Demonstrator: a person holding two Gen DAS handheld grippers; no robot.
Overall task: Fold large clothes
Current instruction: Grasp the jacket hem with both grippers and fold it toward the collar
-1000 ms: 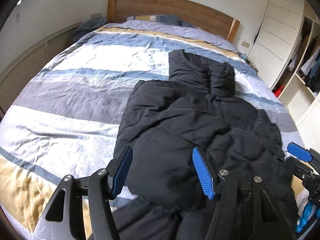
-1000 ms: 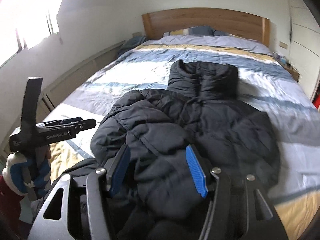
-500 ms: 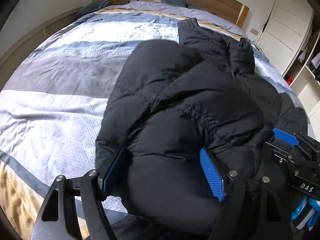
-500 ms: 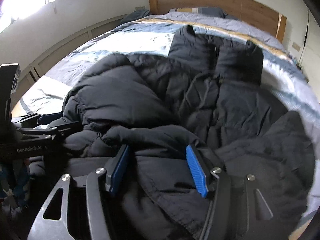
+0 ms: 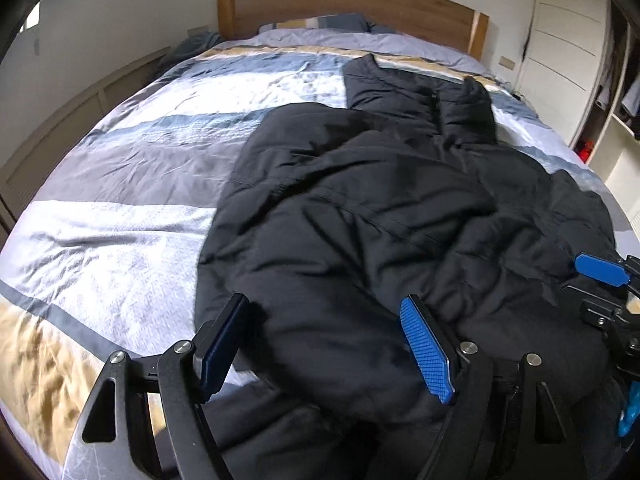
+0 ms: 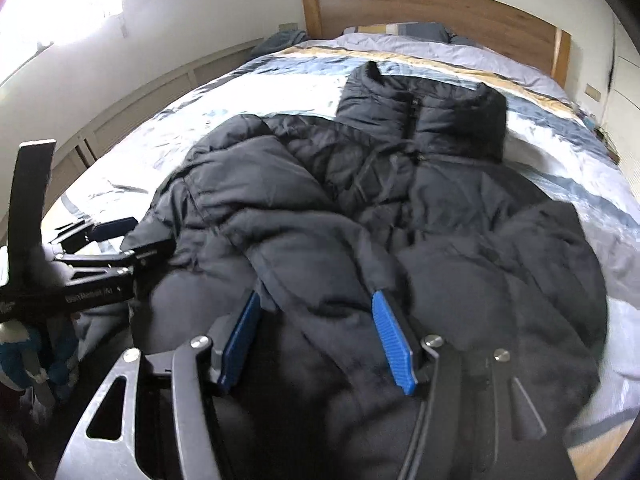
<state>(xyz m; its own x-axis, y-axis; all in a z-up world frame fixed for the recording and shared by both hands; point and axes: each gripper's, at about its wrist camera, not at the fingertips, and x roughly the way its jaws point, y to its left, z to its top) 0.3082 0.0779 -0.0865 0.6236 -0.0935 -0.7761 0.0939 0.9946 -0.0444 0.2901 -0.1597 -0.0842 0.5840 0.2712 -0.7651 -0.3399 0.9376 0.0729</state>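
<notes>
Jaws standing wide apart on your left gripper (image 5: 326,350) and right gripper (image 6: 318,342), gripping nothing, you are hovering both over the black puffer jacket (image 5: 360,208), lying crumpled on the striped bed (image 5: 120,168).

Big bed with a striped duvet (image 5: 132,184) in blue, grey, white and tan, and a wooden headboard (image 5: 360,4) against the wall. Pillow (image 5: 320,23) up top, white wardrobe (image 5: 568,52) off to the side.

Left tongs (image 5: 326,346) spread wide — right tongs (image 6: 316,342) likewise (both level, pointing forward).
</notes>
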